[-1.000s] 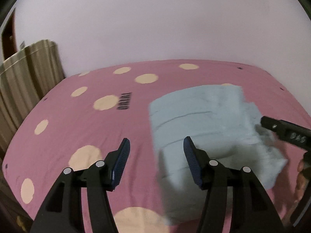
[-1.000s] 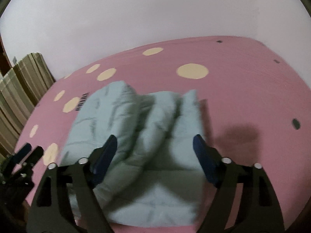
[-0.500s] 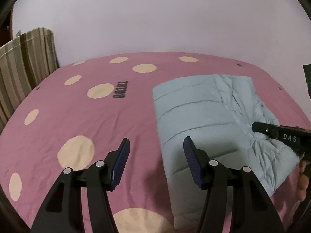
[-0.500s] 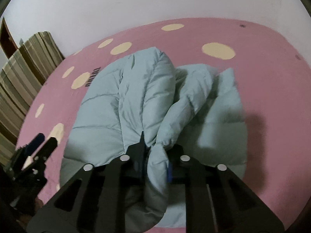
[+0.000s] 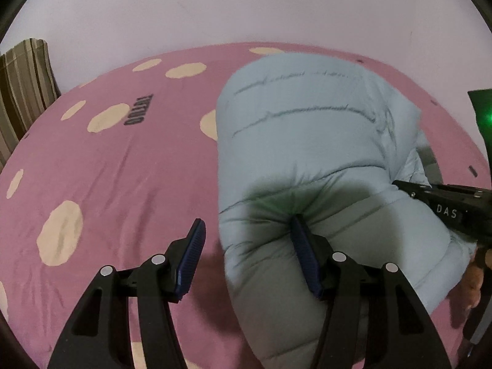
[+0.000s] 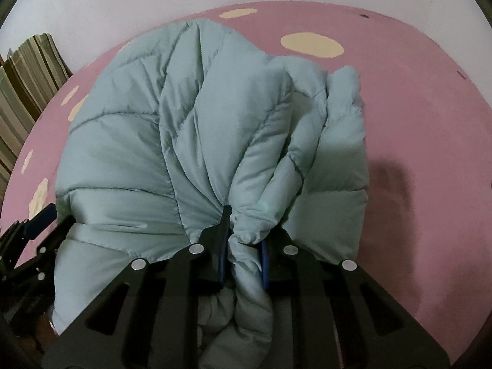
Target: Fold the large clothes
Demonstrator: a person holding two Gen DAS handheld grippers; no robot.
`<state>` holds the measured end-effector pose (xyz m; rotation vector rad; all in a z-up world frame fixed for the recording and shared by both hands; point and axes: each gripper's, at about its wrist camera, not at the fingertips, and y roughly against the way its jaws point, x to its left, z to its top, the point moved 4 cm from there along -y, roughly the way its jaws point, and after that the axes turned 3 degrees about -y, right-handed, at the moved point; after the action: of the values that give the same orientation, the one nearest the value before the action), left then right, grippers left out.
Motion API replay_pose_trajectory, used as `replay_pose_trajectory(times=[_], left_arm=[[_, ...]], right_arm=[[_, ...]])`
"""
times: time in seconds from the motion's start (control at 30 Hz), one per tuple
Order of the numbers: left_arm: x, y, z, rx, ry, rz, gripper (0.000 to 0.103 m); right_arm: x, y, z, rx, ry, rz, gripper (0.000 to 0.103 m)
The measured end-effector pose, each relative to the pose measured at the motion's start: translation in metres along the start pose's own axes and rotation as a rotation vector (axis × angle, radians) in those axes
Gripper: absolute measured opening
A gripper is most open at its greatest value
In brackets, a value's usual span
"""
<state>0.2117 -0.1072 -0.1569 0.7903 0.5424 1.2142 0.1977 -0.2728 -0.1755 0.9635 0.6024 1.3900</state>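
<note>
A light blue quilted puffer jacket (image 5: 307,141) lies bunched on a pink bed sheet with cream dots (image 5: 107,169). My left gripper (image 5: 249,252) is open at the jacket's near left edge; its right finger presses into the padding, its left finger is over bare sheet. My right gripper (image 6: 244,246) is shut on a gathered fold of the jacket (image 6: 215,123) and holds it raised. The right gripper also shows in the left wrist view (image 5: 446,209), and the left gripper shows in the right wrist view (image 6: 33,233).
A white wall (image 5: 246,6) stands behind the bed. A striped brown curtain (image 5: 21,92) hangs at the left. The sheet carries dark lettering (image 5: 136,109). A green-lit object (image 5: 482,117) sits at the right edge.
My right gripper closed on the jacket fold and lifted it. My left gripper moved forward until its right finger pressed into the jacket's edge.
</note>
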Motion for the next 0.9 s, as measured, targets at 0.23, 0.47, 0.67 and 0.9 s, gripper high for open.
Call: replay_pose_trajectory(times=[0.23,0.47,0.67,0.9], left_arm=[[-0.002,-0.002,-0.002,-0.005,-0.012,0.004,0.056],[0.004,0.013,0.002,-0.014,0.031,-0.006,0.056],[0.009,0.036,0.016,-0.066,0.066,-0.013,0.056],[0.000,0.025,0.013,-0.033,0.050,-0.016,0.056]], right_arm=[[-0.001,0.002,-0.004,-0.015,-0.014,-0.006,0.014],[0.003,0.034,-0.007,-0.063,-0.014,-0.048,0.022],[0.016,0.087,-0.013,-0.167,0.017,-0.042,0.026],[0.030,0.078,-0.031,-0.113,0.099,-0.069,0.026]])
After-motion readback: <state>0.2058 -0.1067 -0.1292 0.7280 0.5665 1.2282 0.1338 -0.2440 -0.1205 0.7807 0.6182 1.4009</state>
